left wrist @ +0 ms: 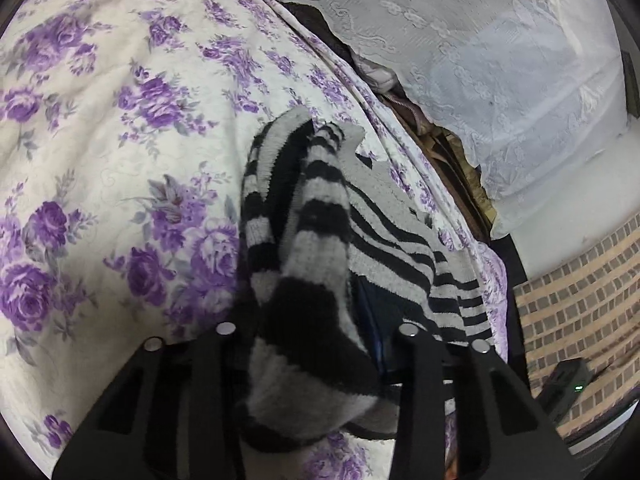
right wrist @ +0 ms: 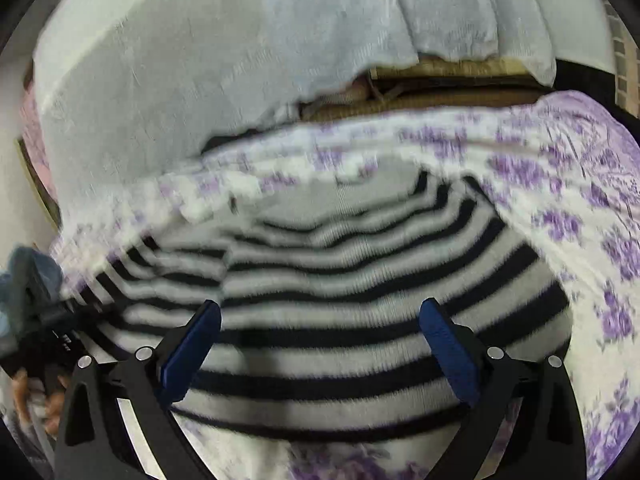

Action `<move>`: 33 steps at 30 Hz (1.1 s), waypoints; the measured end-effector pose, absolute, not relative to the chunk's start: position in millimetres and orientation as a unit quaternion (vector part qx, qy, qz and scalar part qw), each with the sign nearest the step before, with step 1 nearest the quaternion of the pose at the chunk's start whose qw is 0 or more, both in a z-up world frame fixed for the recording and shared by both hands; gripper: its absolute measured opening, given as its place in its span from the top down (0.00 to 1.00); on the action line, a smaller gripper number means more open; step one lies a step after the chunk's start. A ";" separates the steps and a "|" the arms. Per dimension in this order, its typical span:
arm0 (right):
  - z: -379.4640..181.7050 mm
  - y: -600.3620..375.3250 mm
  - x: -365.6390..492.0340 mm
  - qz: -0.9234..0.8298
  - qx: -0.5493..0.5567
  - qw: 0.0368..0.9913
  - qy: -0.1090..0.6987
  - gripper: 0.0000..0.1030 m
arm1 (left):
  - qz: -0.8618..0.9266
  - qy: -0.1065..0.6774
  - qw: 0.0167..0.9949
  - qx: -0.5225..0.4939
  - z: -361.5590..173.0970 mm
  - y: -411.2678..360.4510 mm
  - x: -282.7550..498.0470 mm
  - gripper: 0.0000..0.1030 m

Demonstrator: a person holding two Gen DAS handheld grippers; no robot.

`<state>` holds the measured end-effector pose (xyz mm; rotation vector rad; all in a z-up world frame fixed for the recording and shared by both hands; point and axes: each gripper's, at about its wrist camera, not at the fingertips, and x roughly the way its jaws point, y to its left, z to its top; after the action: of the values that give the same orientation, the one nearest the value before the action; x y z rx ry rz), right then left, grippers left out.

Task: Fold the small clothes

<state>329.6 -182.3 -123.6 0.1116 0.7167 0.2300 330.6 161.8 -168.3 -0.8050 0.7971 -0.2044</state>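
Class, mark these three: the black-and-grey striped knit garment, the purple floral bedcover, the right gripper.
Black-and-grey striped knit garment (right wrist: 340, 280): right wrist view, flat striped body.
Purple floral bedcover (left wrist: 120, 140): left wrist view, bare flowered area.
Right gripper (right wrist: 320, 344): right wrist view, between blue fingertips.

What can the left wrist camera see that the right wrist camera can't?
Only the left wrist view shows a sleeve of the striped top bunched up between the left gripper jaws, plus a brick-patterned floor and a lace cloth.

Only the right wrist view shows the striped top's wide body spread flat, with the right gripper jaws open above it and a person's hand at the left edge.

Both show the striped top lying on the purple flowered bedspread.
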 end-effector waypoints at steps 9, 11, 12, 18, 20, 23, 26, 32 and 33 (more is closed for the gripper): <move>-131.3 -175.4 336.3 0.113 0.041 0.922 0.368 0.03 | -0.083 0.347 0.879 -0.316 -146.6 147.4 315.1 0.72; -129.1 -182.2 334.4 0.116 0.060 0.925 0.356 0.03 | -0.073 0.337 0.895 -0.284 -138.7 139.5 309.0 0.72; -127.0 -185.2 332.7 0.117 0.069 0.928 0.347 0.04 | -0.069 0.331 0.902 -0.268 -135.0 135.5 306.1 0.72; -125.9 -189.9 332.5 0.127 0.078 0.926 0.346 0.03 | -0.055 0.324 0.916 -0.230 -123.6 124.7 302.8 0.72; -126.2 -195.5 334.7 0.139 0.094 0.923 0.346 0.03 | -0.051 0.328 0.915 -0.230 -121.3 123.9 304.6 0.72; -118.9 -203.0 338.9 0.154 0.123 0.918 0.345 0.03 | -0.049 0.326 0.918 -0.220 -116.8 120.0 305.3 0.72; -105.0 -182.8 350.2 0.153 0.051 0.924 0.347 0.04 | -0.043 0.321 0.923 -0.207 -108.3 112.1 307.4 0.72; -135.0 -149.8 379.6 0.156 -0.067 0.902 0.396 0.03 | -0.043 0.308 0.932 -0.188 -89.9 92.6 307.8 0.73; -133.1 -153.5 381.4 0.162 -0.057 0.901 0.399 0.03 | -0.043 0.307 0.933 -0.182 -87.2 88.7 307.6 0.73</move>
<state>381.4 -153.5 -133.1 -0.1188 0.8248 0.3345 307.6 88.7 -87.2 -0.3730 0.6274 -0.0873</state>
